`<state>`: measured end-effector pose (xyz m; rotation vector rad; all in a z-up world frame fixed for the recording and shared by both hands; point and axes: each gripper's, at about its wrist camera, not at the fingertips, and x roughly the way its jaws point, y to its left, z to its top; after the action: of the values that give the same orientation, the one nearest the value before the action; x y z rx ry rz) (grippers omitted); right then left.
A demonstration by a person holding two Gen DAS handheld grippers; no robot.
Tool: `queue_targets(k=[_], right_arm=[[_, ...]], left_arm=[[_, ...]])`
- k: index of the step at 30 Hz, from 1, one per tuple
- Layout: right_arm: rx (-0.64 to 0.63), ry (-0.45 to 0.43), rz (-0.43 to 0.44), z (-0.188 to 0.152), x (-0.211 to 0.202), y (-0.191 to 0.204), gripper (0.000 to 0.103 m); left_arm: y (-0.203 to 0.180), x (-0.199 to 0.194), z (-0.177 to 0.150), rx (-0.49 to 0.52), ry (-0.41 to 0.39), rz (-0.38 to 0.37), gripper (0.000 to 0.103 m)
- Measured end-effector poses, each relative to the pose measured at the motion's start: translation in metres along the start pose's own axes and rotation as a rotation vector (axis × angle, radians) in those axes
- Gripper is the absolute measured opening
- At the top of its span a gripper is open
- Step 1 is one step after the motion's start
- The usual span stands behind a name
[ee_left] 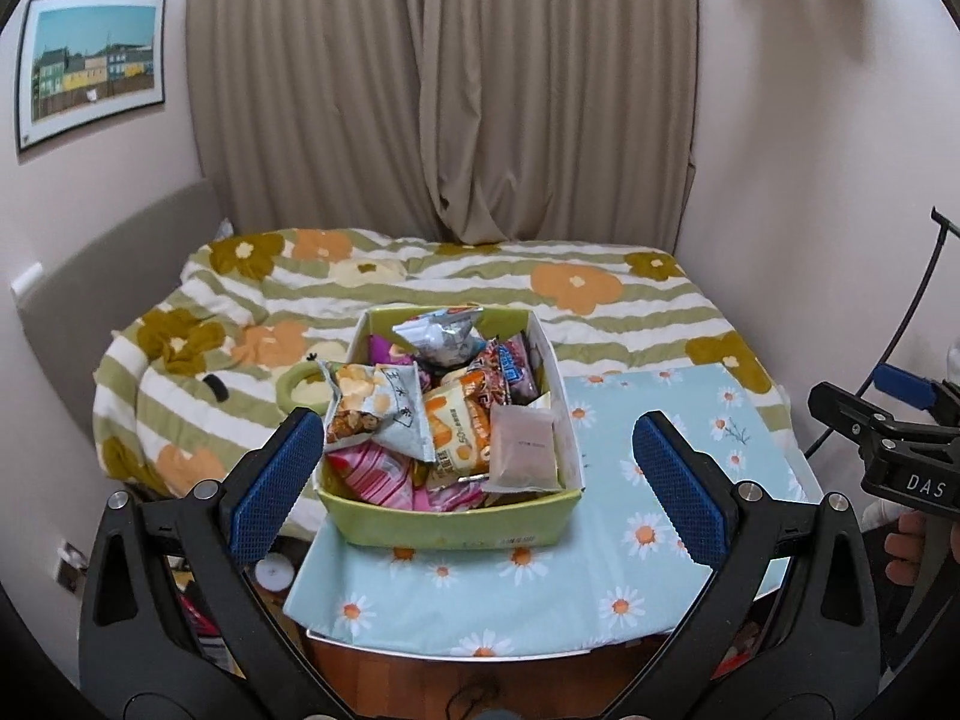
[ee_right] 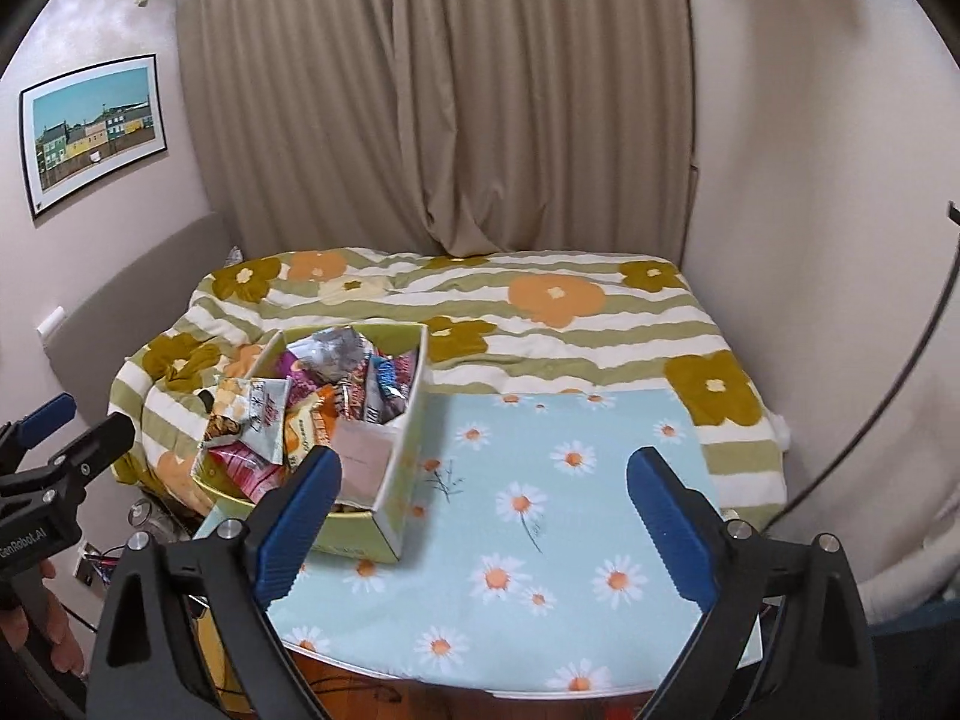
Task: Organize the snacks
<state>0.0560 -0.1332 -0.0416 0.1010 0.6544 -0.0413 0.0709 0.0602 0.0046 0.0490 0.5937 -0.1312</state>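
1. The green snack box [ee_left: 447,516] sits at the left part of the daisy-print table [ee_left: 660,480], near its left edge, heaped with packets. A careless pull on one packet could likely drag neighbours over the rim or nudge the box toward that edge.
2. The grey-and-yellow chip bag [ee_left: 378,414] leans over the box's left wall, and the pale pink sachet [ee_left: 522,450] stands against its right front corner; either looks ready to tip out if bumped.
3. The left gripper [ee_left: 480,480] is spread wide and empty, its blue pads [ee_left: 276,480] flanking the box without visibly touching it.
4. The right gripper [ee_right: 480,522] is also wide open and holds nothing, over bare tablecloth right of the box.
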Motion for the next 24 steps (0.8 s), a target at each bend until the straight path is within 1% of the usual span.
queue_targets(k=[3, 8, 24], right_arm=[[-0.008, -0.016, -0.032, -0.004, -0.007, 0.000, 0.095], [-0.009, -0.037, -0.057, -0.004, -0.015, -0.003, 0.095], [0.002, -0.045, -0.076, -0.003, -0.012, -0.004, 0.095]], left_arm=[[-0.004, -0.002, -0.003, 0.004, -0.001, -0.003, 0.103], [-0.005, -0.003, -0.004, 0.005, 0.001, -0.004, 0.102], [-0.008, 0.003, 0.002, 0.018, -0.007, -0.018, 0.102]])
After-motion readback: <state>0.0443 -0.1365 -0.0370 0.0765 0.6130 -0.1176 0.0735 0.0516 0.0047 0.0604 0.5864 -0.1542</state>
